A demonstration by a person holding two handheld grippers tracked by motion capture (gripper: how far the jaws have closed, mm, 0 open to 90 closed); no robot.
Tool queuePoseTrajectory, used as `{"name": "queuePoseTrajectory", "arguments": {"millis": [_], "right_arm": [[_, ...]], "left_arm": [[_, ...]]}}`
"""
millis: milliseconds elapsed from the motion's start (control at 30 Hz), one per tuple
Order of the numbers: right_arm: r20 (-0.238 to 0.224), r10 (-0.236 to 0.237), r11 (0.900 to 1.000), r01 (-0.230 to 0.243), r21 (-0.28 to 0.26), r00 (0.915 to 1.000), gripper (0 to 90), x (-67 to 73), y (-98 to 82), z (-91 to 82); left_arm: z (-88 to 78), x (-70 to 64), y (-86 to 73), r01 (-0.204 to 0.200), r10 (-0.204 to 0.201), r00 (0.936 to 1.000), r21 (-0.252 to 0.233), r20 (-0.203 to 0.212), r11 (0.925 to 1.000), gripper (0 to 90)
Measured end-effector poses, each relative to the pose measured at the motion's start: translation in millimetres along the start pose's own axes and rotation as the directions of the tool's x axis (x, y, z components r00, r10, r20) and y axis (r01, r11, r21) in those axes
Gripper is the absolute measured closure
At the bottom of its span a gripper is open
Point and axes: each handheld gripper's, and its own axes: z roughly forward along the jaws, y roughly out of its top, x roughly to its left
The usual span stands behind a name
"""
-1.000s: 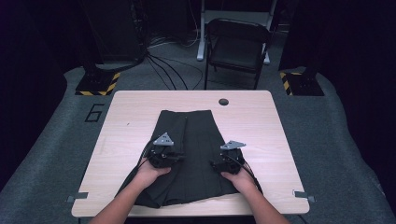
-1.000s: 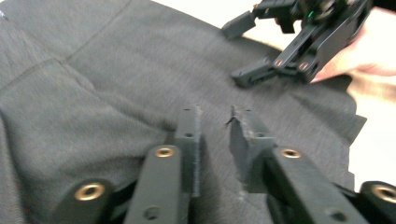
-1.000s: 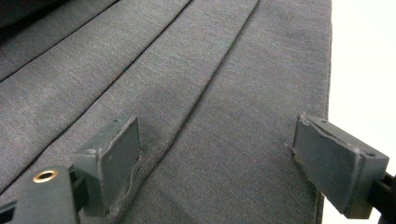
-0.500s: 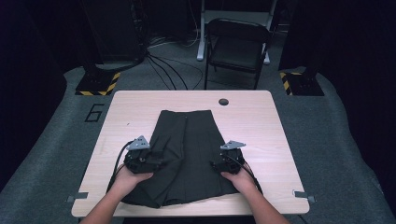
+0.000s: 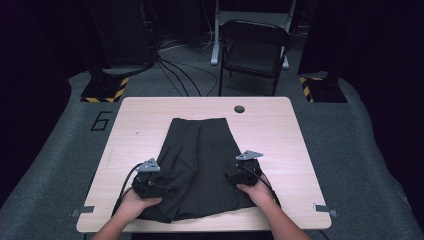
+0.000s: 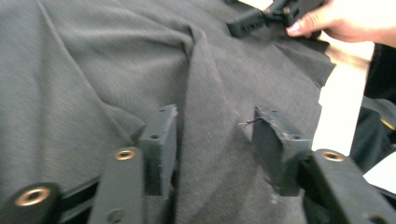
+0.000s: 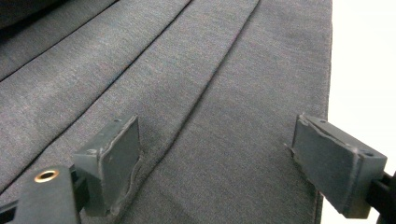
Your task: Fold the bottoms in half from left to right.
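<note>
A dark grey pleated skirt lies flat on the wooden table, hem toward the person. My left gripper rests on the skirt's near left part. In the left gripper view my left gripper is open and its jaws have just been closing, with a raised ridge of skirt cloth between the pads and not pinched. My right gripper sits on the skirt's right side. There my right gripper stands wide open over the cloth, one pad at the skirt's right edge, holding nothing.
A round cable hole sits in the table's far edge. Behind the table stand a folding chair and two yellow-black striped bases. Bare tabletop runs on both sides of the skirt.
My left gripper has slid from the middle of the skirt to its left side and nearer the person, and its jaws stand wider apart. The right gripper has stayed put.
</note>
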Motion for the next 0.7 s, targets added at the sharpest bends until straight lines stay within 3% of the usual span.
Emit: {"name": "queuePoseTrajectory", "arguments": {"millis": [167,200,233,267,433,500,667,700], "right_arm": [[-0.013,-0.018,1.0,0.019,0.019,0.9997,23.1,1.0,3.2,-1.5],[-0.011,-0.037,0.999,0.038,0.026,0.9992,30.7,3.7,6.8,-3.2],[-0.011,-0.037,0.999,0.038,0.026,0.9992,30.7,3.7,6.8,-3.2],[-0.011,-0.071,0.997,0.071,0.025,0.9974,35.5,6.7,11.3,-5.2],[-0.027,-0.128,0.992,0.128,-0.008,0.9914,40.1,13.8,26.4,-10.1],[-0.038,-0.146,0.989,0.145,-0.022,0.9886,40.6,20.5,43.3,-10.0],[-0.081,-0.136,0.99,0.132,-0.05,0.9874,40.9,27.4,80.5,-2.3],[-0.081,-0.136,0.99,0.132,-0.05,0.9874,40.9,27.4,80.5,-2.3]], "left_arm": [[3.9,0.7,-3.6,-0.005,0.003,0.9985,0.042,0.054,0.9991,67.5],[6.4,-2.3,-3.8,-0.016,0.013,0.9979,0.047,0.063,0.9988,70.0],[6.4,-2.3,-3.8,-0.016,0.013,0.9979,0.047,0.063,0.9988,71.8],[7.9,-5.6,-3.5,-0.034,0.03,0.9973,0.057,0.067,0.9978,73.4],[10.5,-9.1,-5.4,-0.061,0.058,0.9967,0.056,0.057,0.9966,81.3],[8.7,-10.8,-6.4,-0.068,0.065,0.9967,0.05,0.047,0.9965,82.9],[6.1,-16.5,-9.0,-0.06,0.06,0.9978,0.006,0.028,0.9982,84.0],[6.1,-16.5,-9.0,-0.06,0.06,0.9978,0.006,0.028,0.9982,84.1]]}}
